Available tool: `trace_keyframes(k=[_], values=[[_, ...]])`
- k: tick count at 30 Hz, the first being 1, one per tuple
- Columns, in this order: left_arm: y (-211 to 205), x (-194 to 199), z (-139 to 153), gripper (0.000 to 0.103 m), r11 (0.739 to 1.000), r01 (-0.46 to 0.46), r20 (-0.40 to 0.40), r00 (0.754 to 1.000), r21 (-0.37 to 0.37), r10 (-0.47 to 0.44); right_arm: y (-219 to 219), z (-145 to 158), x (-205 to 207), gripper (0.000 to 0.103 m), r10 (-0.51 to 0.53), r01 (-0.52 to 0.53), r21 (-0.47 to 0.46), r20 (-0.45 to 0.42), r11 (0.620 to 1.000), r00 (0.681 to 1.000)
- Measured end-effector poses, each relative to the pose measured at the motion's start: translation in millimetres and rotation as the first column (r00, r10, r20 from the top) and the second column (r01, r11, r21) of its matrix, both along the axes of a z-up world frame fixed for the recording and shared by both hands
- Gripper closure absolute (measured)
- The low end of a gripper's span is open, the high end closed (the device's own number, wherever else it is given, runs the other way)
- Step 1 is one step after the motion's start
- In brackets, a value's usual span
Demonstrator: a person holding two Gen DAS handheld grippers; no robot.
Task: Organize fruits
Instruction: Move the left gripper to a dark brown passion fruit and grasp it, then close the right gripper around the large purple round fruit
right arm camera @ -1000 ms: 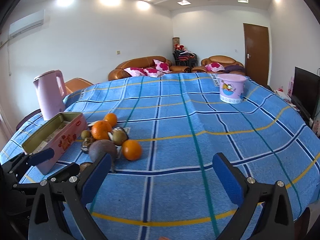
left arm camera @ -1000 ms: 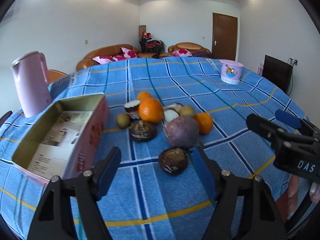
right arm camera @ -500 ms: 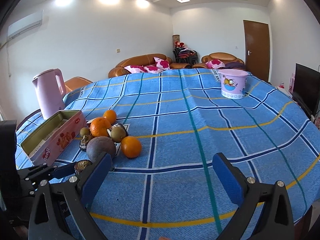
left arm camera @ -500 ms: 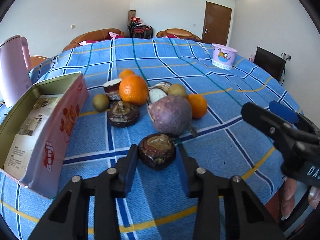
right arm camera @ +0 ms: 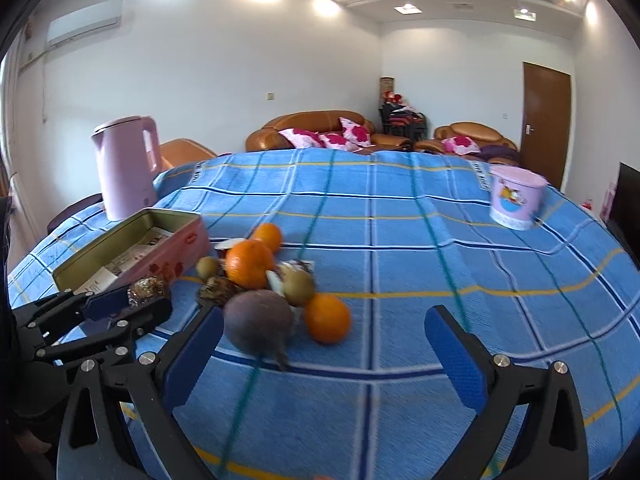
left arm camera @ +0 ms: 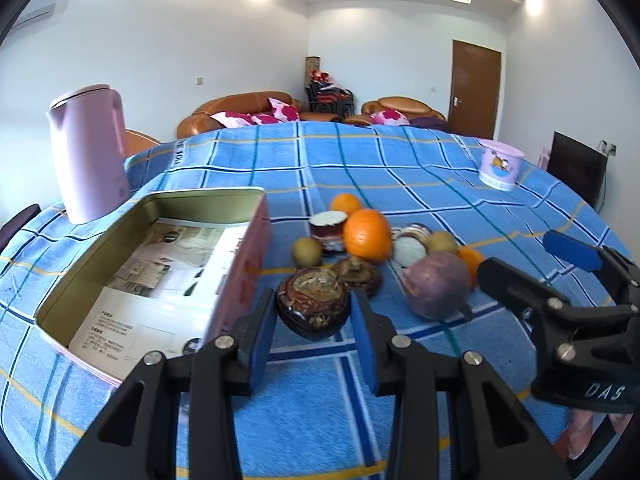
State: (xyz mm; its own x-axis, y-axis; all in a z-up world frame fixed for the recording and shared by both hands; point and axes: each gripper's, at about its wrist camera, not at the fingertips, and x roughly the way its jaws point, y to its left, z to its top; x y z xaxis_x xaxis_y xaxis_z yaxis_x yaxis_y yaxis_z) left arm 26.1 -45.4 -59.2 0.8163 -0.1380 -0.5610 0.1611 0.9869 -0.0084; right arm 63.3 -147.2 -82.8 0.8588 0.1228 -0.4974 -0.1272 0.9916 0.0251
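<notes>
1. Blue checked cloth covers the tabletop (left arm camera: 400, 168), which carries every item listed below.
2. Tin (left arm camera: 152, 264): a long open box, pink outside and gold inside, at the left; printed paper (left arm camera: 160, 280) lies flat on its floor.
3. Kettle (left arm camera: 88, 152): pink, upright, behind the tin's far left corner.
4. Tub (left arm camera: 501, 164): pale purple with a cartoon print, standing well apart at the far right.
5. Left tongs (left arm camera: 314, 320): blue pads closed on the two sides of a dark brown mangosteen (left arm camera: 314, 304), which sits just beside the tin's near right wall; in the right wrist view the fruit appears clear of the cloth.
6. Right tongs (right arm camera: 324, 356): spread wide, nothing between the pads, held low above the cloth beside the fruit cluster.
7. Purple fruit (left arm camera: 436, 284): round, largest of the cluster, at its near right, resting on the cloth.
8. Big orange (left arm camera: 367, 234): at the cluster's centre; a second orange (left arm camera: 346, 202) lies behind it and a third (right arm camera: 327, 318) just right of the purple fruit.
9. Second mangosteen (left arm camera: 360, 274): whole, directly behind the held one.
10. Cut mangosteen (left arm camera: 328, 229): white flesh upward, left of the big orange; another cut piece (left arm camera: 408, 242) lies to its right.
11. Kiwi (left arm camera: 306, 251): left of the cluster; another kiwi (left arm camera: 440, 242) lies behind the purple fruit.
</notes>
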Motion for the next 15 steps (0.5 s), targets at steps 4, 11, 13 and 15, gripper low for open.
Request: trace_keyframes(k=[4, 11, 13, 15], values=[[6, 2, -2, 0.064, 1.000, -0.010, 0.009, 1.000, -0.009, 0.010, 14, -4, 12, 0.017, 0.035, -0.035, -0.017, -0.030, 0.999, 0.999], [11, 1, -3, 0.064, 0.999, -0.011, 0.014, 1.000, -0.035, 0.011, 25, -16, 24, 0.032, 0.075, -0.079, -0.035, -0.093, 0.996, 0.993], [10, -1, -4, 0.064, 0.999, -0.012, 0.013, 1.000, -0.032, 0.013, 26, -17, 26, 0.033, 0.079, -0.083, -0.041, -0.104, 0.996, 0.991], [10, -2, -4, 0.064, 1.000, -0.013, 0.017, 1.000, -0.028, 0.014, 29, -19, 29, 0.033, 0.092, -0.099, -0.050, -0.125, 0.994, 0.988]])
